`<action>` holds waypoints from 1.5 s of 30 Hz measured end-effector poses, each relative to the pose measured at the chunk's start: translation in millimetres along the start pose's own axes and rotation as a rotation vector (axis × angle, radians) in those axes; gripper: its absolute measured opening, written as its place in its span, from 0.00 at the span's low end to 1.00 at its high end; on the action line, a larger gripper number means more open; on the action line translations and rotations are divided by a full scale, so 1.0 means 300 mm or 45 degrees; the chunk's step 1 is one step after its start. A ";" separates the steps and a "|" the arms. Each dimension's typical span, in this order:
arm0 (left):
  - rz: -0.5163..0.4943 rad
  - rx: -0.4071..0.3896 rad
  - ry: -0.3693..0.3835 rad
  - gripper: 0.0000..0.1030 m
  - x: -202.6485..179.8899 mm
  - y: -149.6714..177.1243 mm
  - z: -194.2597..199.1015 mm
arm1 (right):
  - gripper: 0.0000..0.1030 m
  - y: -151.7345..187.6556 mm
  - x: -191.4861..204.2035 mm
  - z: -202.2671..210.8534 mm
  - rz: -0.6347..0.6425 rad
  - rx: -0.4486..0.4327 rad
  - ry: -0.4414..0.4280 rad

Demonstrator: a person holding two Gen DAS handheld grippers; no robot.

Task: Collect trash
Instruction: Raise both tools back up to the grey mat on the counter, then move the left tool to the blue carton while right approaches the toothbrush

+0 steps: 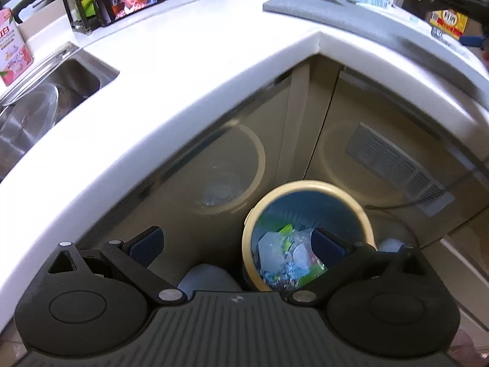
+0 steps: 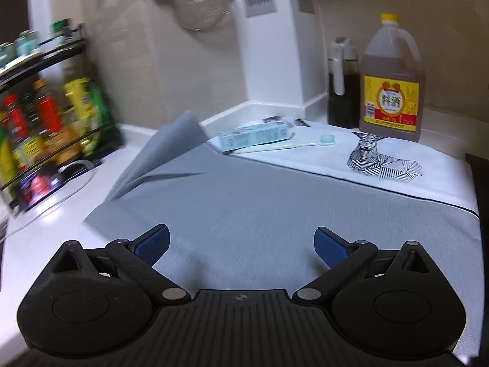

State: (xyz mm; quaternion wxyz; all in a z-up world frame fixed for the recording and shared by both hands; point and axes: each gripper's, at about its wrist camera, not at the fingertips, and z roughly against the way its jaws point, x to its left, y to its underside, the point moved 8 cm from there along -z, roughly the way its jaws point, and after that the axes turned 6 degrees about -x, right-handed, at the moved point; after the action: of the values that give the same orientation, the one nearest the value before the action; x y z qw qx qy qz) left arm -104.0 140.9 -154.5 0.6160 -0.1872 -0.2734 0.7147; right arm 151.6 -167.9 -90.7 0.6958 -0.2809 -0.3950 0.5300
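The round yellow-rimmed bin with a blue bag (image 1: 308, 232) sits on the floor, full of plastic scraps (image 1: 287, 257). The left gripper (image 1: 238, 244) hangs wide open above it, holding nothing. The right gripper (image 2: 241, 244) is wide open and empty too, over the grey cloth mat (image 2: 244, 198), with a pale blue box (image 2: 255, 136) at 12 o'clock.

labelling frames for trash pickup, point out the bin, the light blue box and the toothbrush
bin (image 1: 249, 246): left wrist view, on its yellow rim
light blue box (image 2: 255, 136): right wrist view, on its long printed side
toothbrush (image 2: 327, 139): right wrist view, on its round head

Home kitchen, white corner counter (image 1: 189, 70), steel sink (image 1: 45, 91) at its left end, condiment rack (image 2: 45, 107), oil jug (image 2: 392, 82) on it
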 end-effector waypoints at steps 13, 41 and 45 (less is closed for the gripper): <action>-0.014 -0.082 0.025 1.00 -0.023 -0.172 -0.004 | 0.99 -0.155 -0.275 -0.451 -0.403 0.045 0.419; -0.010 -0.038 0.038 1.00 -0.013 -0.214 -0.058 | 1.00 -0.193 -0.214 -0.808 0.066 0.202 0.642; -0.021 -0.063 0.057 1.00 -0.028 -0.216 -0.036 | 1.00 -0.170 -0.241 -0.711 0.178 0.272 0.571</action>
State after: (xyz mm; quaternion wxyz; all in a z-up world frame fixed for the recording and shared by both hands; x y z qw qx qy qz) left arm -45.5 140.3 -123.3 0.6231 -0.2162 -0.2787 0.6981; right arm 349.6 -245.6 -180.7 0.7535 -0.3429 -0.1523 0.5398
